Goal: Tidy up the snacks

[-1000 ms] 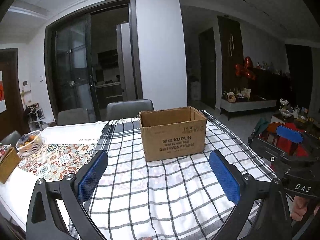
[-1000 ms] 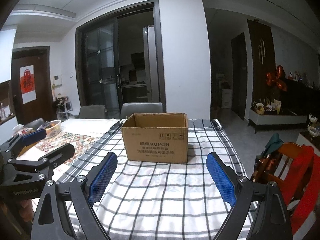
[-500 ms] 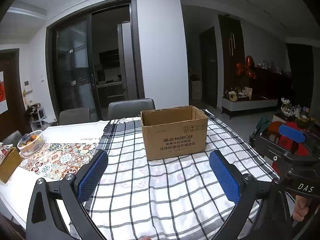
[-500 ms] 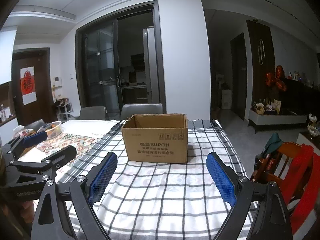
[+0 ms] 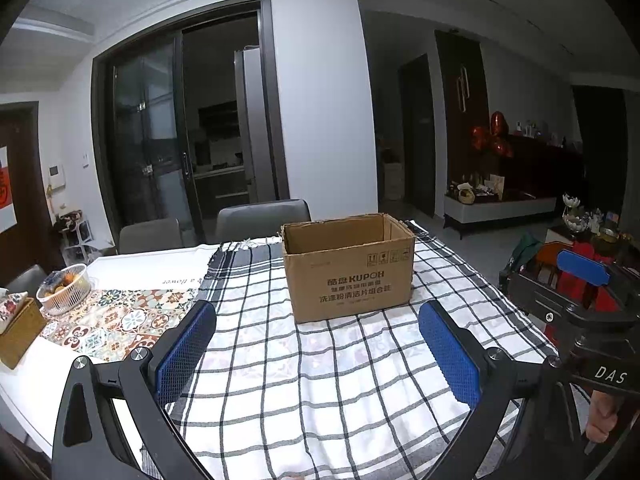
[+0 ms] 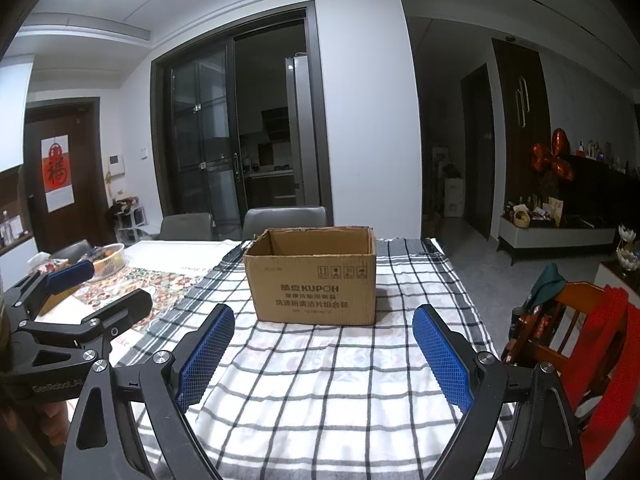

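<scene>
**Dining table with open carton, both grippers waiting with spread jaws**

A dim dining room is showing in both wrist views: white walls, a dark-framed sliding glass door [image 6: 236, 140] at the far side, and two grey chairs [image 5: 262, 218] standing behind the table. A black-and-white checked tablecloth [image 5: 320, 380] is covering the near and right part of the table, while a patterned floral runner [image 5: 120, 316] is lying on the left part. An open cardboard carton [image 5: 348, 268], printed "KUPOH" on its near face, is sitting upright on the checked cloth toward the far middle of the table; its inside floor is hidden from both views. No snack packets are showing on the cloth. At the far left, a white basket of fruit [image 5: 64, 288] is resting near the table edge, with a woven box [image 5: 18, 332] just beside it. A wooden chair draped in red cloth [image 6: 600, 344] is standing to the right of the table.

The left gripper [image 5: 320, 356] is hovering over the near cloth, its blue pads [image 5: 184, 354] spread wide and gripping nothing. The right gripper [image 6: 324, 354] is hovering likewise, released, its pads [image 6: 442, 360] well apart with only cloth between them. Each gripper is appearing at the edge of the other's view, side by side, both well short of the carton.
</scene>
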Demonstrator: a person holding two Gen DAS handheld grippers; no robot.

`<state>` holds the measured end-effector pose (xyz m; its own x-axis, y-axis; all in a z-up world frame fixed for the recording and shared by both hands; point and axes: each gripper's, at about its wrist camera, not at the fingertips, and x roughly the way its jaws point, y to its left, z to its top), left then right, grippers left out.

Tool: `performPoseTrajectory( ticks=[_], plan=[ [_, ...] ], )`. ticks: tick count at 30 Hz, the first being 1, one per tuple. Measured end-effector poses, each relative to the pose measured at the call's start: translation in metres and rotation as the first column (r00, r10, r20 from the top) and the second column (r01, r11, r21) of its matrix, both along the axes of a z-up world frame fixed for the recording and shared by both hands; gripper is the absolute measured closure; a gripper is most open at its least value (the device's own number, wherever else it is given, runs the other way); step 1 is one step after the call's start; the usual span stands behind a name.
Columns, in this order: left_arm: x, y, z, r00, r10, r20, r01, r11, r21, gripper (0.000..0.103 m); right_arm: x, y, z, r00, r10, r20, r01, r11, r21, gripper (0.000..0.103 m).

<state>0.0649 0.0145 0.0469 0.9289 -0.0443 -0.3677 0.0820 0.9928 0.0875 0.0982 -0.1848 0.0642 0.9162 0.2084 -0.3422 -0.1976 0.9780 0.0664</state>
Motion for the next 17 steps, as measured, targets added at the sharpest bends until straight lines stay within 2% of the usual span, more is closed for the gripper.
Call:
performPoseTrajectory(
  ticks=[17],
  plan=[
    [0.0008, 0.0040, 0.0010, 1.000, 0.010, -0.002, -0.010, 1.000, -0.008, 0.000, -0.0006, -0.0007, -0.0002, 1.000, -0.001, -0.005, 0.001, 1.000, -0.002, 0.012]
  ],
)
